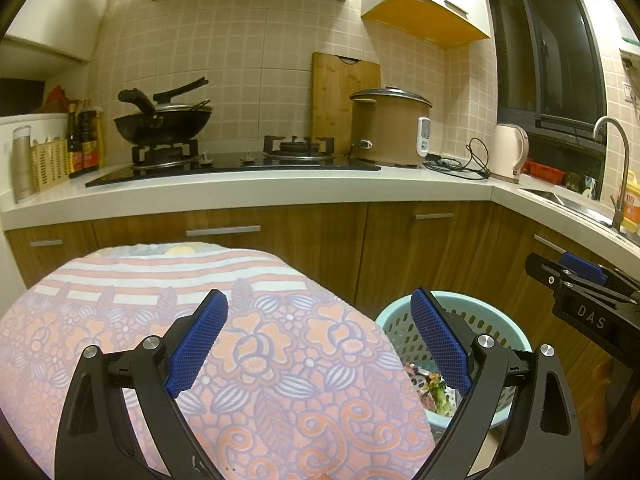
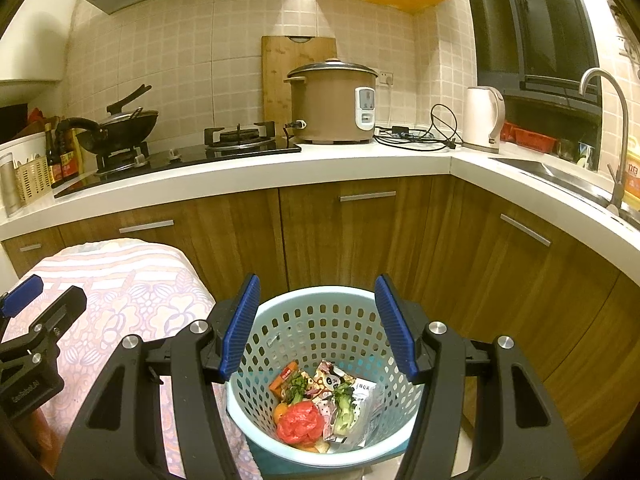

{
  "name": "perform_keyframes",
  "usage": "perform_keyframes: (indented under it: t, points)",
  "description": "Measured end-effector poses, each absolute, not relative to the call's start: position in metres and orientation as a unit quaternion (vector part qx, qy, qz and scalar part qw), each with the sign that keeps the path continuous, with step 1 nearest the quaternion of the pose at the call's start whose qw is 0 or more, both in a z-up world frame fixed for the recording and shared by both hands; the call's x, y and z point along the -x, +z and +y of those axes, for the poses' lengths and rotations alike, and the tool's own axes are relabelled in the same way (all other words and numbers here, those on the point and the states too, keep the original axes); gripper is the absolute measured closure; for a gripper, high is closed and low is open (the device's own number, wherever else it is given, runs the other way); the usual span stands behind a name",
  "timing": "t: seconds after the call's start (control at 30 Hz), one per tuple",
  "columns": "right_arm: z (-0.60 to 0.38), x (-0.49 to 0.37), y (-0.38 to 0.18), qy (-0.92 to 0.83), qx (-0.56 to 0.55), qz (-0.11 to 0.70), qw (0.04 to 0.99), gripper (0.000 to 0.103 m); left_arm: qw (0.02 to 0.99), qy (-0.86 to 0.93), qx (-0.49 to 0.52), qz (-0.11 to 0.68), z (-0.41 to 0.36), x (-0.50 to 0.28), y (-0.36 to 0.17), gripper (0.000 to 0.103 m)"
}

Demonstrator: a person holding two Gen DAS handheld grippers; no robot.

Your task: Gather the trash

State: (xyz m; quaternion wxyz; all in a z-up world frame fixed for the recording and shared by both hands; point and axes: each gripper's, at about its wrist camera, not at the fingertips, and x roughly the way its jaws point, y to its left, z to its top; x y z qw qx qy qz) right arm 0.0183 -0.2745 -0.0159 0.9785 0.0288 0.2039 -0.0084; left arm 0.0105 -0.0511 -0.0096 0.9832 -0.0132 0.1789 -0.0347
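Inside the pale blue basket [image 2: 280, 322], food wrappers [image 2: 344, 388] (one red crumpled bag [image 2: 300, 424]).

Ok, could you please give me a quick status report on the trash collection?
Left hand-held gripper open, empty, over patterned cloth. Right hand-held gripper open, empty, above the basket. Trash in basket. Nothing in the way.

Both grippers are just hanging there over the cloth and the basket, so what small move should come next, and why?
Probably pull both back: the pale blue perforated plastic basket already holds wrappers and scraps, the floral pink cloth shows no litter, and the left gripper and right gripper are open and empty.
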Motion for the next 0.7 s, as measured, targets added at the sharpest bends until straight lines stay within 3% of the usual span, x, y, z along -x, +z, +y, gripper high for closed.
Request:
perform_keyframes:
  t: [0.7]
  points:
    - [-0.2752, -0.0204, -0.0201, -0.008, -0.029, 0.208, 0.978, 0.047, 0.983, -0.034, 0.013, 0.179, -0.0511, -0.0106, -0.0093, 0.013]
